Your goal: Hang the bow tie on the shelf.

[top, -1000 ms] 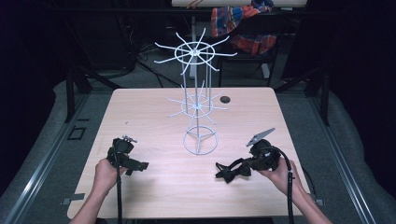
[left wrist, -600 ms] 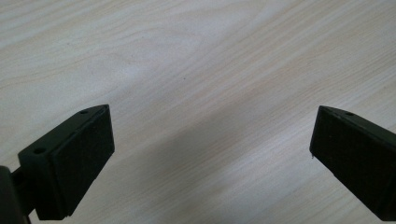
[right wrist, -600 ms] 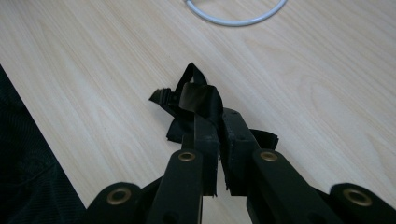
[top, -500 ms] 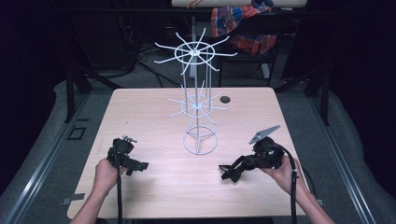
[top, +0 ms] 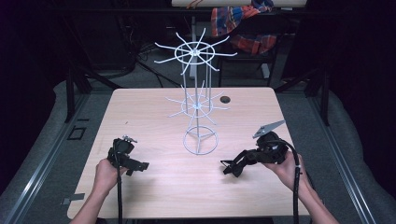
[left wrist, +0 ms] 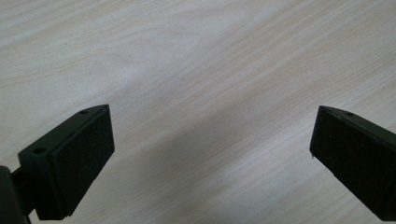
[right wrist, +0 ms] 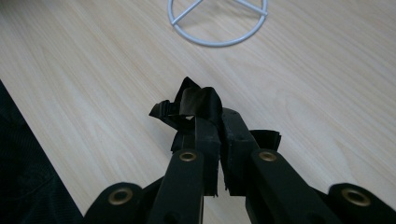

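A black fabric bow (right wrist: 196,105) is pinched between the jaws of my right gripper (right wrist: 219,126), which is shut on it. In the high view this gripper (top: 232,168) lies low over the front right of the table, with the bow (top: 227,166) at its tip just above the wood. A white wire stand (top: 200,107) with two tiers of spoke hooks rises at mid-table; its base ring (right wrist: 218,45) lies just beyond the bow. My left gripper (top: 140,165) rests at the front left, open, with bare wood between its pads (left wrist: 84,158).
A small dark round object (top: 225,99) lies on the pale wooden table (top: 154,196) behind the stand. Plaid cloth (top: 243,28) hangs on a chair beyond the far edge. Dark floor and metal rails surround the table.
My right gripper has tipped its jaws down toward the table with the bow still held. The left gripper has not moved.
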### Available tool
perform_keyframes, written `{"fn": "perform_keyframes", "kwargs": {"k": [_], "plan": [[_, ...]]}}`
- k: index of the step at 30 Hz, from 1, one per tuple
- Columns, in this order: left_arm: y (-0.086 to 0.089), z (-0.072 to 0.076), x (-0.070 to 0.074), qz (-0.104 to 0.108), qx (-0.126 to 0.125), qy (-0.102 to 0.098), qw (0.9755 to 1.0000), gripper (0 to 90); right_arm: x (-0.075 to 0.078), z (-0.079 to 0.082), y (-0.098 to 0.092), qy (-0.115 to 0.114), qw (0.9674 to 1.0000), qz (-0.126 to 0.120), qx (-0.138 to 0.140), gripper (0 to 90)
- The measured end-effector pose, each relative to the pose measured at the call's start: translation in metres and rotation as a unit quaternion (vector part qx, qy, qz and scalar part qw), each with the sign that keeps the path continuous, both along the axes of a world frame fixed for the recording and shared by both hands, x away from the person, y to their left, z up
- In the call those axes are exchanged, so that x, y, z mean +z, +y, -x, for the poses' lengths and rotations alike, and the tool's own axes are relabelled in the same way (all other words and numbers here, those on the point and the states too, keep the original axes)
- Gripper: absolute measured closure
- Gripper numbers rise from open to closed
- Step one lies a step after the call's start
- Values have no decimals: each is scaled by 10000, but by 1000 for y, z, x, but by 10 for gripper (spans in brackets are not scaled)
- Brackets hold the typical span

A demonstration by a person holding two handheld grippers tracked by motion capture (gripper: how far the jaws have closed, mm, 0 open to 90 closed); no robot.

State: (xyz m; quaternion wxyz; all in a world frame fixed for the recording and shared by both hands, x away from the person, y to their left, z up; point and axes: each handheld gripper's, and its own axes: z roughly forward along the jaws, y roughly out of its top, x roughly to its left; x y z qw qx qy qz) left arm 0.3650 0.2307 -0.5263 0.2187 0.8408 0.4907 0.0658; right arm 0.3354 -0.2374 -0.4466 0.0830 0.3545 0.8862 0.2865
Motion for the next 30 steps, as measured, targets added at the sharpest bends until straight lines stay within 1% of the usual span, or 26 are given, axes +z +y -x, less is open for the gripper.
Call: {"fn": "perform_keyframes", "kwargs": {"k": [4,13,19,25,30], "plan": [[-1,0,0,5,-40,-4,10000,1,4,-5,1,-35,10000,-9,-14,870],[-1,0,0,5,-38,8,10000,1,12,-11,4,-119,9999,-32,-39,871],[-1,-1,-1,12,-25,-4,10000,1,19,-17,7,-194,9997,-109,-63,872],[-2,-1,0,15,-28,-4,10000,1,24,-21,7,-238,9996,-124,-68,872],[-2,-1,0,13,-44,11,10000,1,29,-25,10,-301,9993,-206,-73,873]]}}
